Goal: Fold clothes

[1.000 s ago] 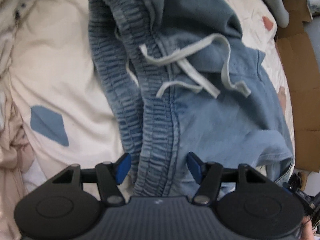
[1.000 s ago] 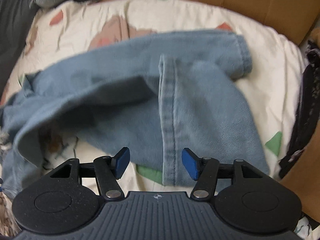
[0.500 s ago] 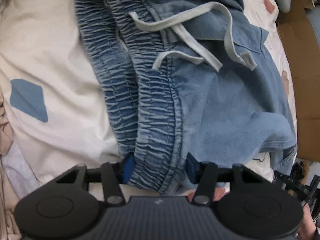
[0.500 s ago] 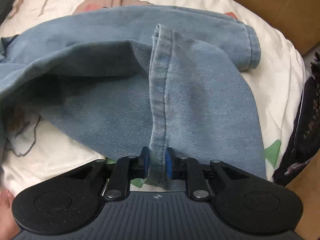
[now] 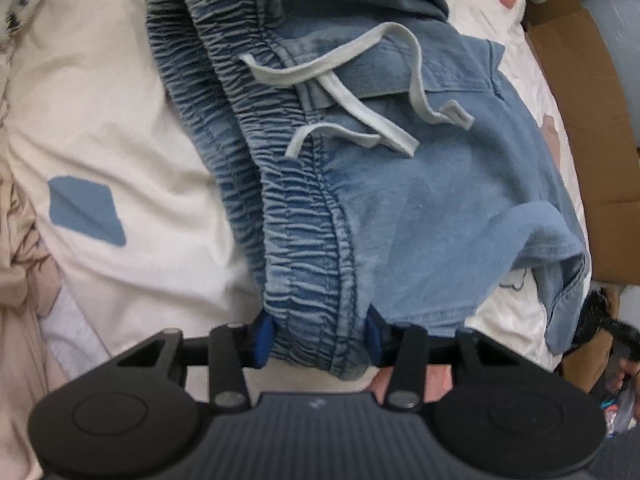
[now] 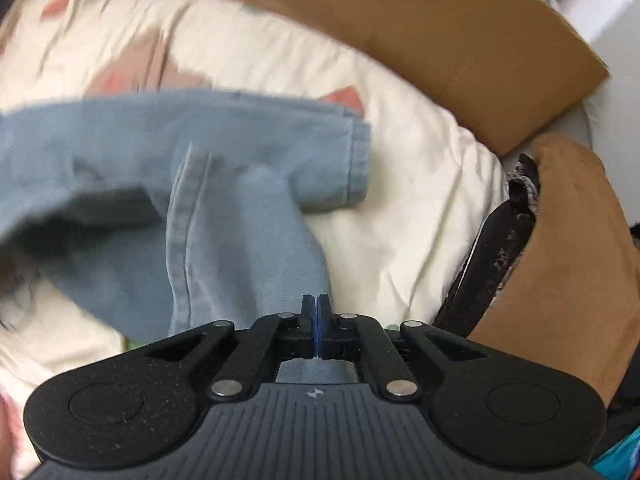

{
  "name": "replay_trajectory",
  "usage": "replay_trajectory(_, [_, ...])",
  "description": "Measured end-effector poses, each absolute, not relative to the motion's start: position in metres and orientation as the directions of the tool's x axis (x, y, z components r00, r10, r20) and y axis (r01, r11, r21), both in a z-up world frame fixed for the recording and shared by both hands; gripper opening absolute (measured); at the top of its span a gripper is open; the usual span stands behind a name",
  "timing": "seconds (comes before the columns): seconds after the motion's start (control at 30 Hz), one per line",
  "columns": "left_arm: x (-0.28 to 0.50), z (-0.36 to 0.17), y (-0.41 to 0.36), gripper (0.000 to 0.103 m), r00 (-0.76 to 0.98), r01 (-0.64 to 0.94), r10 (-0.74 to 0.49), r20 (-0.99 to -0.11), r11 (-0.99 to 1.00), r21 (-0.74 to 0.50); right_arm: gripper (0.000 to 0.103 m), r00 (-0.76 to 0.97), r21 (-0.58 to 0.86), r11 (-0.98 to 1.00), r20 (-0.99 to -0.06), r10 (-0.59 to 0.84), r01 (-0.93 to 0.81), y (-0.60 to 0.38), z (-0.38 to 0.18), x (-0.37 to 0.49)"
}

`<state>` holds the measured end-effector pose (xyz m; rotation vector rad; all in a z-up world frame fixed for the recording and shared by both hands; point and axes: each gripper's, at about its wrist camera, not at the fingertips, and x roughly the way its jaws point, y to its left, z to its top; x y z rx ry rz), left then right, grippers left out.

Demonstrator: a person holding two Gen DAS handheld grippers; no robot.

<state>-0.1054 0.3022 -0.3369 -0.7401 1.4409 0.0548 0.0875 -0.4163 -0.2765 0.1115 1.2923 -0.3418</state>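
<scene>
Blue denim trousers (image 5: pixel 440 220) lie on the bed, with a gathered elastic waistband (image 5: pixel 304 240) and a white drawstring (image 5: pixel 352 96). My left gripper (image 5: pixel 317 334) is shut on the near end of the waistband, which bunches thickly between the blue pads (image 5: pixel 262 336). In the right wrist view the trouser leg (image 6: pixel 248 220) runs up to my right gripper (image 6: pixel 316 312), whose fingers are pressed together on its edge. The leg seam (image 6: pixel 180 216) hangs left of the fingers, and the other leg's cuff (image 6: pixel 358 164) lies behind. This view is motion-blurred.
A cream bedsheet (image 5: pixel 100 100) with coloured patches covers the bed. Cardboard (image 6: pixel 440 40) stands along the far and right sides. A dark garment (image 6: pixel 500 248) and a brown cloth (image 6: pixel 580 260) lie at the right edge. Beige clothes (image 5: pixel 20 260) are piled at the left.
Both grippers were open a second ago and have closed on the trousers. The right one has since lifted and pulled the leg, swinging its view right; the left has drawn back slightly.
</scene>
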Motion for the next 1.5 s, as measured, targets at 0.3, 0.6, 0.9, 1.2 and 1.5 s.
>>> replay_trajectory(0.3, [-0.118, -0.358, 0.3, 0.056, 0.141, -0.526, -0.404, -0.904, 0.743, -0.414, 0.015, 0.3, -0.024, 0.956, -0.947, -0.115, 0.291, -0.397, -0.249, 0.108])
replay_trajectory(0.6, [-0.14, -0.351, 0.343, 0.063, 0.192, -0.724, -0.485, -0.853, 0.517, -0.457, 0.042, 0.354, -0.03, 0.983, -0.931, -0.093, 0.18, -0.364, -0.196, 0.143])
replay_trajectory(0.9, [-0.15, -0.354, 0.328, 0.069, 0.231, -0.762, -0.498, -0.836, 0.442, -0.474, 0.046, 0.411, -0.032, 0.999, -0.91, -0.047, 0.042, -0.32, -0.159, 0.191])
replay_trajectory(1.2, [-0.148, -0.369, 0.316, 0.078, 0.206, -0.749, -0.498, -0.842, 0.474, -0.463, 0.053, 0.392, -0.032, 0.987, -0.919, 0.033, -0.159, -0.264, -0.169, 0.236])
replay_trajectory(1.5, [-0.116, -0.3, 0.355, 0.077, 0.314, -0.656, -0.345, -0.885, 0.595, -0.465, 0.054, 0.335, 0.019, 0.945, -0.933, 0.135, -0.328, -0.2, -0.215, 0.284])
